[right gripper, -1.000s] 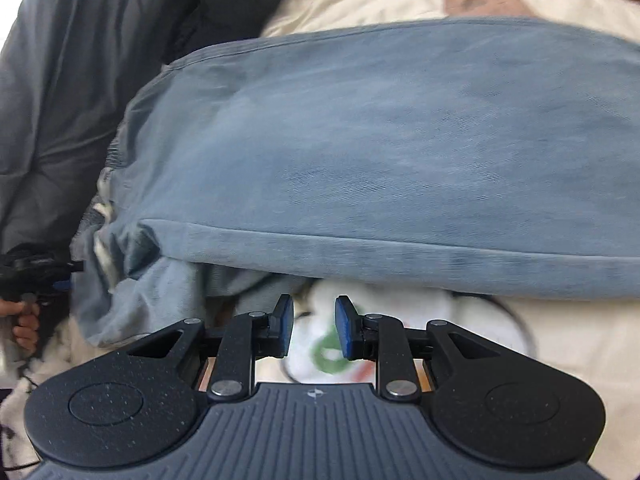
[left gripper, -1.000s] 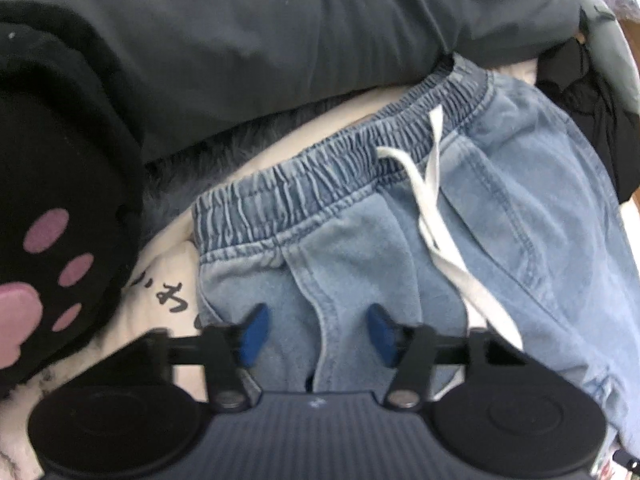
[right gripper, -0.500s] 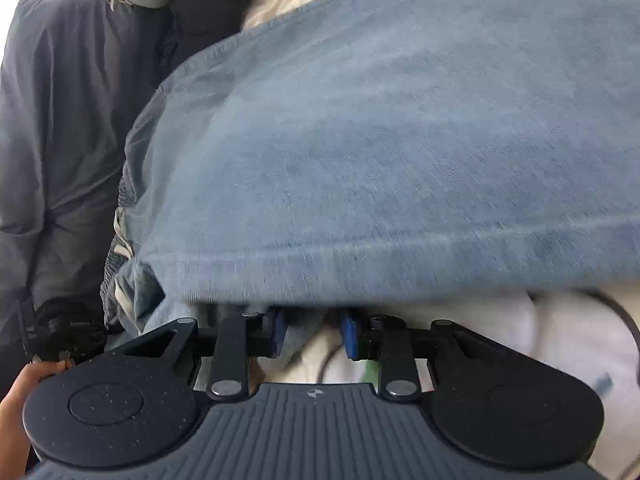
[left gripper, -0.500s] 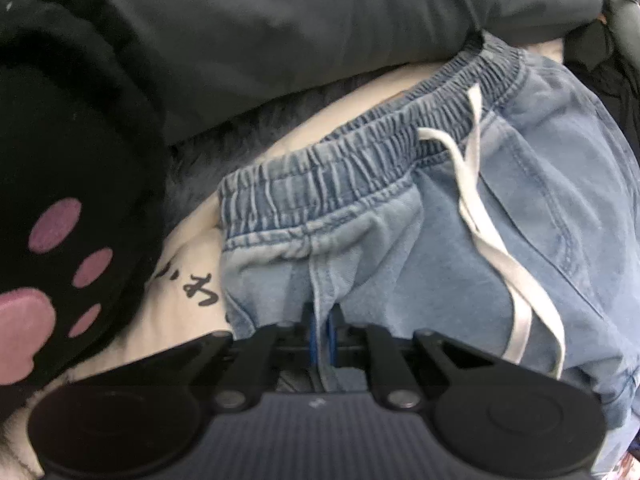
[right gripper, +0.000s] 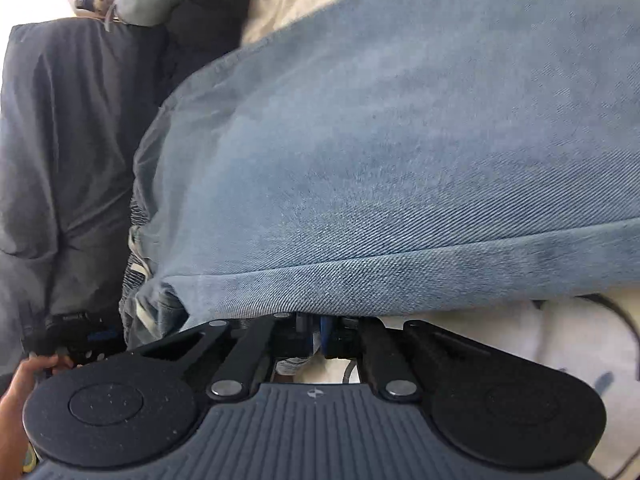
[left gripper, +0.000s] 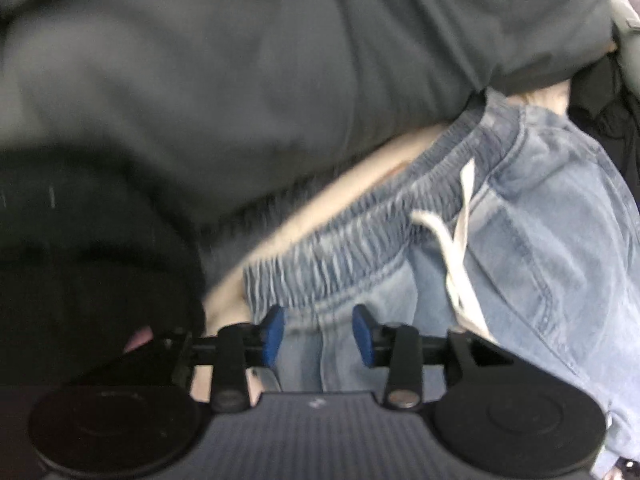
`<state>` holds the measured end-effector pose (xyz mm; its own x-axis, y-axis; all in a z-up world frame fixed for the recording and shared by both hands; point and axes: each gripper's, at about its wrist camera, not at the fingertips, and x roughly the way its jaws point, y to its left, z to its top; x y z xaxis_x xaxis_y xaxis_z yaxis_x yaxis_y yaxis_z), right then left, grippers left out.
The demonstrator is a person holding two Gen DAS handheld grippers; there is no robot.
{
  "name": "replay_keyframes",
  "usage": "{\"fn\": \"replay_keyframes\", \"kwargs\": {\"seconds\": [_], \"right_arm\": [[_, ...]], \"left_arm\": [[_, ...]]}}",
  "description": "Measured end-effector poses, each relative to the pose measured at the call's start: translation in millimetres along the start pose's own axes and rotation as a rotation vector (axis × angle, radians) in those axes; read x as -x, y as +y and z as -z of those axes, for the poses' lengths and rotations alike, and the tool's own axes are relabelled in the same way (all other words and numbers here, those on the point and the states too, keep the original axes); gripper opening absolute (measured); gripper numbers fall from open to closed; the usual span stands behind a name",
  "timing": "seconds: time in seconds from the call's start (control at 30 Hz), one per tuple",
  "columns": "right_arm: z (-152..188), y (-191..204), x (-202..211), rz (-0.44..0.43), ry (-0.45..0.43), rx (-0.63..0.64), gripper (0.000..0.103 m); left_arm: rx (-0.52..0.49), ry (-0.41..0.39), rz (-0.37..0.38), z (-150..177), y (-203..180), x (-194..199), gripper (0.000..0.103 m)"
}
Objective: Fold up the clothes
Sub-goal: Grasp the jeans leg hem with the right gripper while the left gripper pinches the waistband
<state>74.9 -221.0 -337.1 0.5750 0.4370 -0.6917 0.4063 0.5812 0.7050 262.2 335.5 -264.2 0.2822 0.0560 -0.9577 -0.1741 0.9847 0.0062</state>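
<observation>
Light blue denim trousers [left gripper: 540,248] with an elastic waistband [left gripper: 360,236] and a white drawstring [left gripper: 456,248] lie on a cream printed cover. My left gripper [left gripper: 319,334] is open, its blue pads either side of a denim fold just below the waistband. In the right wrist view the trouser leg [right gripper: 400,140] fills the frame, its hem [right gripper: 400,280] running across. My right gripper [right gripper: 316,334] is shut on the hem edge, its fingers mostly hidden under the cloth.
A dark grey quilt [left gripper: 260,60] lies beyond the waistband, and also at the left of the right wrist view [right gripper: 60,160]. A black plush item [left gripper: 88,260] is at the left. More dark and grey clothes [right gripper: 188,4] are piled at the far end. The cream cover [right gripper: 560,344] shows under the hem.
My left gripper shut on the fold below the waistband, then opened again and moved up towards the waistband. My right gripper moved in under the hem and shut on it.
</observation>
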Motion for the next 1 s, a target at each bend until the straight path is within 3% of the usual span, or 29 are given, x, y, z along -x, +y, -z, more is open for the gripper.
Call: {"fn": "replay_keyframes", "kwargs": {"seconds": [0.07,0.13,0.17,0.23,0.37,0.5,0.53,0.6,1.0], "right_arm": [[2.9,0.7,9.5,0.008,-0.006,0.016,0.000],[5.8,1.6,21.5,0.014,-0.019,0.030,0.000],[7.7,2.0,28.3,0.028,-0.031,0.035,0.000],[12.2,-1.2,44.4,0.065,-0.047,0.019,0.000],[15.4,-12.2,63.8,0.065,-0.055,-0.011,0.000],[18.3,-12.9,53.7,-0.056,-0.044,-0.029,0.002],[18.6,-11.1,46.7,-0.056,-0.043,-0.019,0.008],[18.9,-9.1,32.1,-0.033,-0.046,-0.004,0.028],[18.1,-17.7,-16.9,-0.051,-0.117,-0.081,0.027]], "left_arm": [[-0.017,-0.026,0.006,-7.9,-4.8,1.2,0.041],[0.004,-0.028,0.105,-11.0,-8.0,-4.7,0.040],[0.016,-0.016,0.142,-11.1,-9.2,-10.4,0.033],[-0.036,0.015,0.086,-6.0,-20.4,-21.7,0.028],[-0.124,0.000,0.002,2.5,-28.6,-35.8,0.028],[-0.138,0.012,-0.025,6.5,-23.7,-42.9,0.028],[-0.147,0.017,-0.033,6.1,-22.7,-45.5,0.030],[-0.157,0.023,-0.038,4.8,-19.4,-50.7,0.034],[-0.198,0.022,-0.062,2.3,-24.8,-71.4,0.036]]}}
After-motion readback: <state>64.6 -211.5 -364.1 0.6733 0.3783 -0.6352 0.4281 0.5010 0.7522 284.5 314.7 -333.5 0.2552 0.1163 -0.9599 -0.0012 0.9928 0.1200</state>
